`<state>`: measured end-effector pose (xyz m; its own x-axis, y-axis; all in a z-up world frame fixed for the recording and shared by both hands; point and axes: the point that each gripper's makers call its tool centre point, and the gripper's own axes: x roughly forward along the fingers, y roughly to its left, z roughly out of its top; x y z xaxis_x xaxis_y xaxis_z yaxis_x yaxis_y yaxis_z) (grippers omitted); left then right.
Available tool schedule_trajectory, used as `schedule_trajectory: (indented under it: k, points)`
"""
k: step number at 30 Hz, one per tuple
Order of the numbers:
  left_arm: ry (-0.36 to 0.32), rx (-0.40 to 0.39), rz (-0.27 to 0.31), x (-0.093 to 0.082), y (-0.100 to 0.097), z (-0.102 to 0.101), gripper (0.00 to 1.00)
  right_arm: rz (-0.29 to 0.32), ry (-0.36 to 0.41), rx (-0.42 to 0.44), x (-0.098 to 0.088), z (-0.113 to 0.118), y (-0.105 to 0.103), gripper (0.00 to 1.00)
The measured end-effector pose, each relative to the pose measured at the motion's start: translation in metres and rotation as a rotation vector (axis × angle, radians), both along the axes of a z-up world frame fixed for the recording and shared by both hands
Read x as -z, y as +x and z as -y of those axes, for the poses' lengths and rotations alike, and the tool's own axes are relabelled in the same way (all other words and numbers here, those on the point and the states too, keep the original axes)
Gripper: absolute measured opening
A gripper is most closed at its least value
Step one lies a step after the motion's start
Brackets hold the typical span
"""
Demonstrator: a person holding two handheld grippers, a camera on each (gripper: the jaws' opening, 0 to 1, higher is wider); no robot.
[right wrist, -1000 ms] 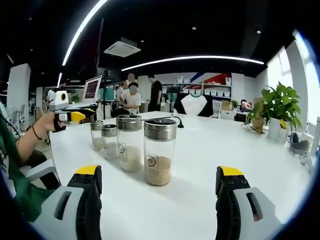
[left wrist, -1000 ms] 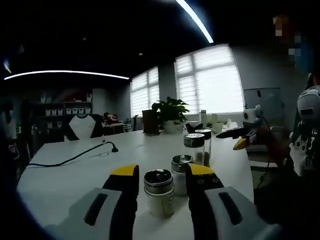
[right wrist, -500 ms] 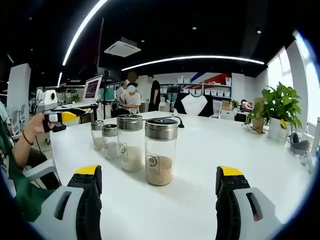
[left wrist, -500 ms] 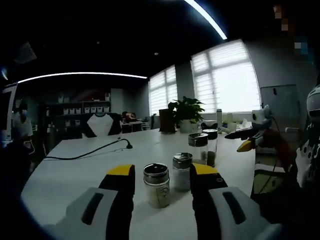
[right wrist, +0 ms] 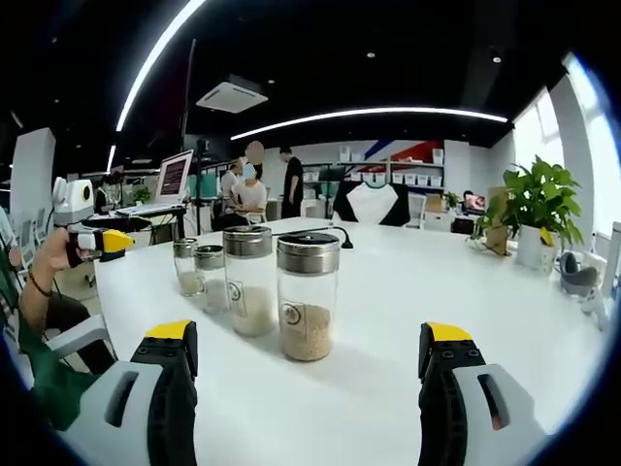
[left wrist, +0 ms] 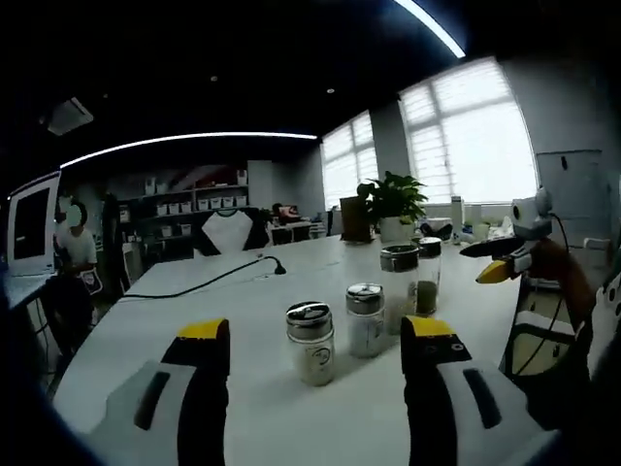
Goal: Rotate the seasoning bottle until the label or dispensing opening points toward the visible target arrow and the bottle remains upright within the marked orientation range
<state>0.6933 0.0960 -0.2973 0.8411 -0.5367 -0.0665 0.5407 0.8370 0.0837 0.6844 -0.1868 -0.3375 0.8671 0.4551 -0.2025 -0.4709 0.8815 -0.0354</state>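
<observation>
Four steel-capped glass seasoning bottles stand upright in a row on the white table [left wrist: 146,320]. In the left gripper view the nearest bottle [left wrist: 310,342] is a short one holding pale powder. It stands just ahead of my open left gripper [left wrist: 315,330], apart from both jaws. Behind it come a second short bottle [left wrist: 366,318] and two taller ones [left wrist: 399,282]. From the other end, my right gripper [right wrist: 310,335] is open with nothing in it. The tall bottle of beige grains [right wrist: 308,296] stands ahead of it, untouched. The left gripper [right wrist: 97,243] hangs past the row's far end.
A black cable [left wrist: 209,282] crosses the table behind the bottles. A potted plant [right wrist: 534,209] stands at the far table edge, a laptop on a stand [right wrist: 175,175] beyond the left edge, and people [right wrist: 252,189] at the back. The right gripper [left wrist: 505,264] hovers right of the row.
My left gripper has drawn back from the nearest short bottle, which stood between its jaws, and the jaws have spread wider. The right gripper and the bottles have stayed put.
</observation>
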Motion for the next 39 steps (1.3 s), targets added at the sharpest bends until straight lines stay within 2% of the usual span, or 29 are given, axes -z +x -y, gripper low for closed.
schedule_trajectory:
  k: [6,8,11,24,39]
  points:
    - [-0.023,-0.03,-0.027,-0.003,-0.004,0.002,1.0,-0.003,-0.009,-0.005,0.002,-0.005,-0.002,0.97]
    - [-0.031,-0.029,-0.029,-0.003,-0.005,0.003,1.0,-0.003,-0.01,-0.009,0.002,-0.007,-0.003,0.97]
    - [-0.048,-0.032,-0.068,0.001,-0.005,0.002,1.0,-0.004,-0.003,-0.005,0.002,-0.007,-0.004,0.97]
    - [-0.049,-0.029,-0.096,0.007,-0.007,-0.004,1.0,-0.023,0.012,0.022,0.001,0.0,-0.001,0.97]
    - [-0.058,-0.017,-0.088,0.005,-0.011,-0.001,1.0,-0.025,0.019,0.031,0.003,0.005,-0.003,0.97]
